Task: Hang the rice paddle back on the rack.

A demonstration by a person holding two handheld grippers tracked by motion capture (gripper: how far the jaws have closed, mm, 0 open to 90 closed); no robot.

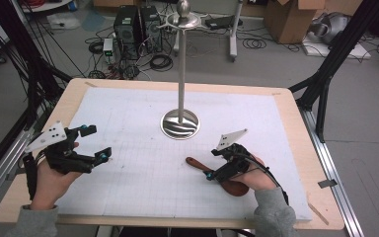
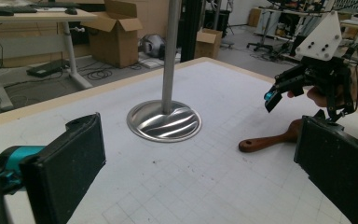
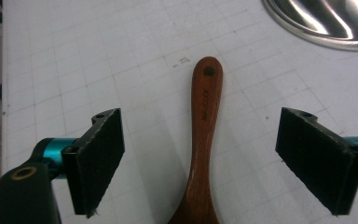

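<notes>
Our right tool (image 3: pixel 200 161), at the lower middle of its own view, stands with both black pads wide apart and the handle of a wooden spoon (image 3: pixel 204 140) running up between them, touched by neither pad; nothing is gripped yet. In the high view the same tool (image 1: pixel 212 174) sits at lower right, low over the spoon (image 1: pixel 197 164), whose bowl lies under our hand and whose handle points toward the centre of the frame. The spoon lies flat on the white gridded sheet that covers the table (image 1: pixel 296 113), near the round mirror-bright base of a tall metal stand (image 1: pixel 180 123) at the middle of the picture, and apart from it.

Our left tool (image 1: pixel 96 144), at the left of the high view, hovers off the sheet with its pads likewise spread and nothing between them; in its own view, where it rises from the lower edge (image 2: pixel 200 163), the spoon (image 2: pixel 270 138) lies at centre right and the stand's pole climbs out of the top of the frame.

We judge the work to be at its opening: the approach to the handle is made, the closing of the pads, the lift and whatever is to be done with the spoon at the stand all remain
</notes>
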